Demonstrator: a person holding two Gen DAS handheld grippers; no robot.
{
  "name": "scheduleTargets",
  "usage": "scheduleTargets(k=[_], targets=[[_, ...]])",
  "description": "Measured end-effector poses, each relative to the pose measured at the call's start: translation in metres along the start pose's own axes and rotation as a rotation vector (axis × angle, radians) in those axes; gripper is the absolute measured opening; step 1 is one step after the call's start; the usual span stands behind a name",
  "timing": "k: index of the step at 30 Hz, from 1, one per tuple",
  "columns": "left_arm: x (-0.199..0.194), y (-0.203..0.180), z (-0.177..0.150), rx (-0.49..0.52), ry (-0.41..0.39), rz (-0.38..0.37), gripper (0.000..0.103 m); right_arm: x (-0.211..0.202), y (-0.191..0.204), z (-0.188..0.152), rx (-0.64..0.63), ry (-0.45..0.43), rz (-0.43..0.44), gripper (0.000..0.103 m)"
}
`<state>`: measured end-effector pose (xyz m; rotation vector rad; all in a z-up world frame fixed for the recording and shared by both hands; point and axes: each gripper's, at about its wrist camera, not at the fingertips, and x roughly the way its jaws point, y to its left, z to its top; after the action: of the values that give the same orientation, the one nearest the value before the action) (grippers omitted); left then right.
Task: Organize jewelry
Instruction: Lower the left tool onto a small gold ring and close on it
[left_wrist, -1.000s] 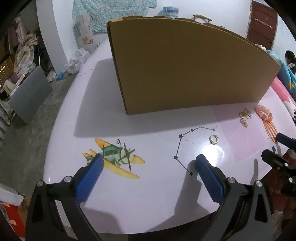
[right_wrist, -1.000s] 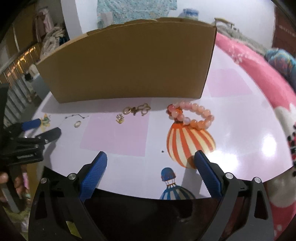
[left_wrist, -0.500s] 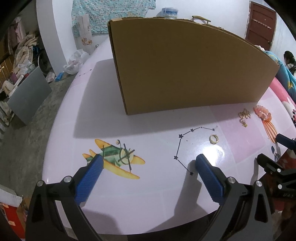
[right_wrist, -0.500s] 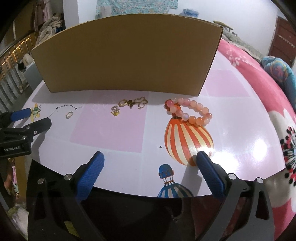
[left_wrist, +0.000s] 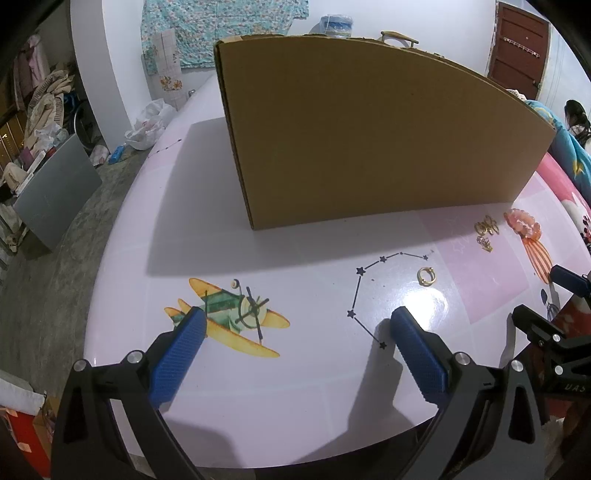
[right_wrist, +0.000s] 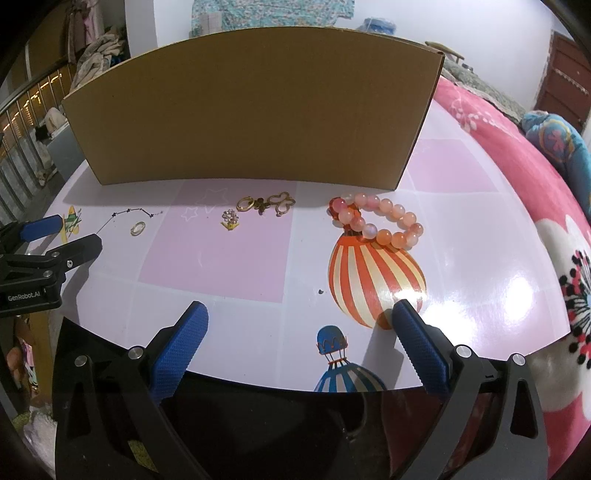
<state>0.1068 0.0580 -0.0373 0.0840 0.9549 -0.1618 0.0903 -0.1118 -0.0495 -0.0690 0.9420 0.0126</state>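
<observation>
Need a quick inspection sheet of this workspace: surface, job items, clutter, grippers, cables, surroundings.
Surface: glossy table with printed plane, balloons and pink squares.
Job's things: gold ring by the star print; small charm; gold clasp pieces; pink bead bracelet on the striped balloon; all loose, apart.
Clutter: large cardboard box behind the jewelry.
Grippers: left gripper and right gripper both open, empty, at the near edge.
Cables: nothing seen.
Surroundings: floral bedding, brown door, piled laundry.

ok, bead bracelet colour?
Pink to orange beads on the bracelet, clearest in the right wrist view.
</observation>
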Motion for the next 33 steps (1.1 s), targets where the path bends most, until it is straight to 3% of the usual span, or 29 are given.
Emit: scheduleTargets(k=[27, 33], targets=[[-0.002, -0.001, -0.002, 0.017, -0.013, -0.004, 0.098, -0.001, -0.005, -0.001, 0.001, -0.003, 0.019, 0.095], [-0.02, -0.011, -0.003, 0.046, -0.119, -0.106, 0.097, -0.004, -0.014, 0.001, 0.015, -0.012, 0.076, 0.095]])
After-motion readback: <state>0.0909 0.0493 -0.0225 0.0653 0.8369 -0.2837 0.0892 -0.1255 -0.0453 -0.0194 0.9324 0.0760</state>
